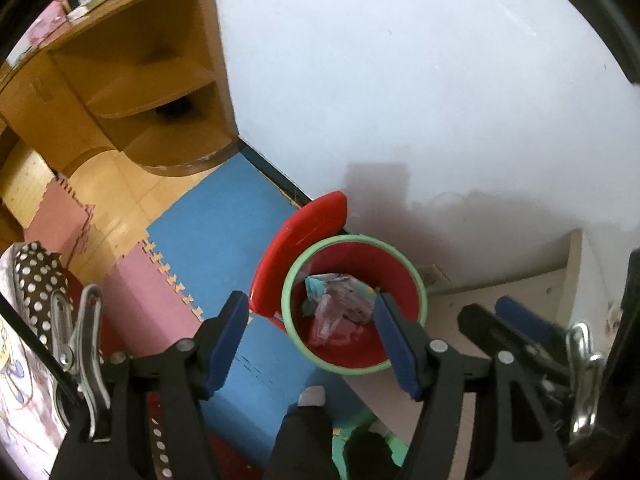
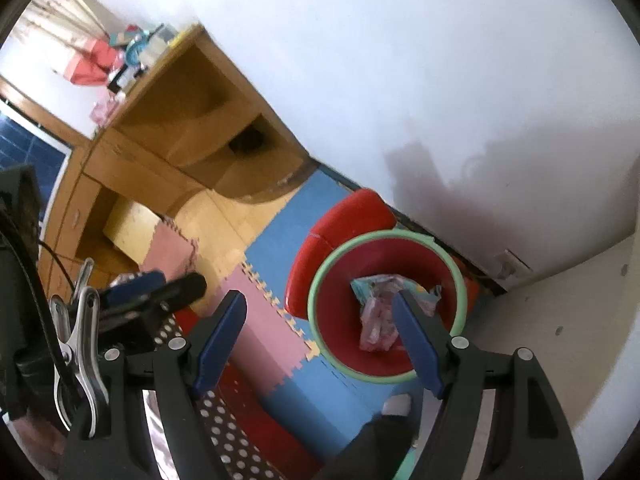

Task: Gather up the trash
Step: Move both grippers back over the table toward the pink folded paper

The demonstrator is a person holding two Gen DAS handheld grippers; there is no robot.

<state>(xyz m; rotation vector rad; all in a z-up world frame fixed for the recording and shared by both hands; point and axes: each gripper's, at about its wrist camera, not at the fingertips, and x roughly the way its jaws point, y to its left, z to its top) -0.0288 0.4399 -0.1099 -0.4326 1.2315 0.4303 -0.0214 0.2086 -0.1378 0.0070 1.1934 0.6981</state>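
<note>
A red bin with a green rim stands on the floor by the white wall, its red lid tipped back. Crumpled wrappers and a pink plastic bag lie inside it. My left gripper hangs above the bin's left edge, open and holding nothing. My right gripper also looks down from above on the bin and the trash; it is open with nothing in it. Each gripper shows in the other's view: the right gripper and the left gripper.
Blue and pink foam mats cover the floor. A wooden desk with open shelves stands at the left, with clutter on top. A person's foot in a white sock is just below the bin. Polka-dot fabric lies at the left. A pale panel sits at the right.
</note>
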